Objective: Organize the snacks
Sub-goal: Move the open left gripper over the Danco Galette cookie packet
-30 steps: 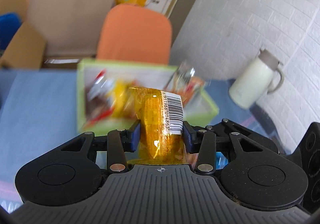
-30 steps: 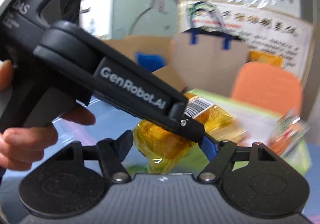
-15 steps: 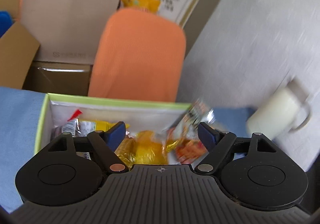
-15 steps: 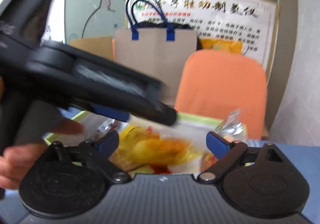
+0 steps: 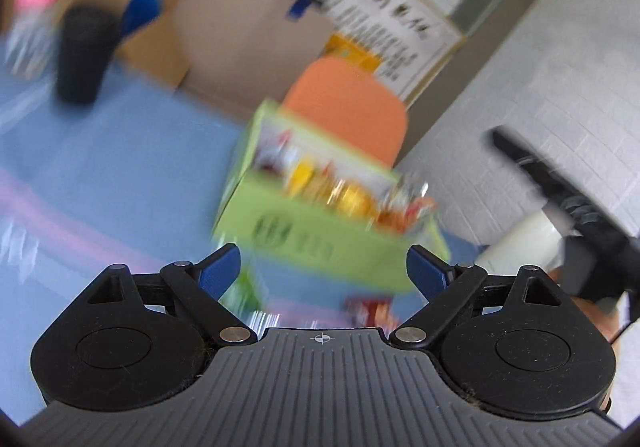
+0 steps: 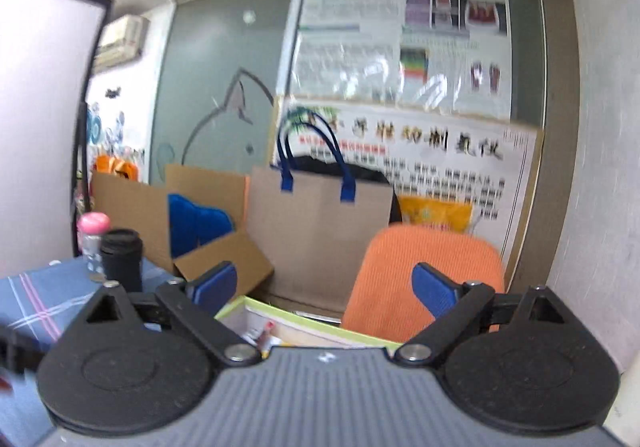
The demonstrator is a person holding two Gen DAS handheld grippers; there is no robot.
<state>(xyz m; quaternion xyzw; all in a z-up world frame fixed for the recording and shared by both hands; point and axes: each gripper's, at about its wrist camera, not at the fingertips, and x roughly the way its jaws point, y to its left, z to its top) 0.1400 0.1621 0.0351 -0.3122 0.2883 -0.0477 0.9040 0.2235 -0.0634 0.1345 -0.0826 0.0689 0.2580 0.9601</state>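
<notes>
My landmark is the lime-green cardboard box (image 5: 320, 239) standing on the blue cloth-covered table (image 5: 120, 175). Several snack packets already lie inside the box, a blurred heap of yellow, orange and red wrappers (image 5: 344, 191), and one crinkly foil packet (image 5: 412, 199) pokes up over its right-hand rim. I judge that part of the sorting done.

My left gripper (image 5: 323, 267) points at the near side of the box; its jaws are opening, with nothing between the blue pads. My right gripper (image 6: 323, 289) hangs above the near edge of the box, which shows only as a slice of green rim and white inner wall (image 6: 304, 323) just over the tool body. Its jaws stand wide apart and empty too.

Something is left, I think. On the table in front of the box, close under my left gripper, a small red packet (image 5: 366, 309) lies loose, and a green-and-white wrapper (image 5: 248, 293) sits just left of it. Both are too blurred to identify. I would guess they go into the box next, but how many more snacks wait out of view I cannot tell.
</notes>
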